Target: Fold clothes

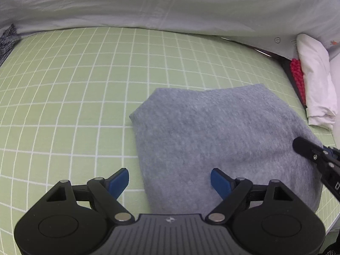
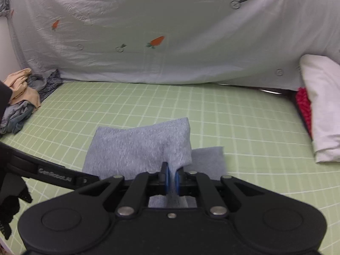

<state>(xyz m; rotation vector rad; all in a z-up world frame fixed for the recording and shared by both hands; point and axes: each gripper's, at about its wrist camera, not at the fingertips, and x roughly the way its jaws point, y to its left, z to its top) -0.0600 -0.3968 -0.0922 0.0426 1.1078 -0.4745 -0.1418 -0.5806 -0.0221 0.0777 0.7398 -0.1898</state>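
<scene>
Pinching the near edge of the grey garment (image 2: pixel 140 146), your right gripper (image 2: pixel 171 180) has its jaws clamped narrow on cloth. Your left gripper (image 1: pixel 170 180) hovers wide and empty, straddling the garment's near-left edge on the green checked bed sheet (image 1: pixel 63 97).

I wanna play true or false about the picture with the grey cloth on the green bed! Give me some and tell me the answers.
1. The right gripper pinches the grey cloth. True.
2. The left gripper is shut. False: its jaws are wide open, holding nothing.
3. The sheet is green with white squares. True.
4. The backdrop shows bananas. False: carrots.
5. A clothes pile lies on the grey cloth. False: it sits apart, at the bed's far left edge.
</scene>
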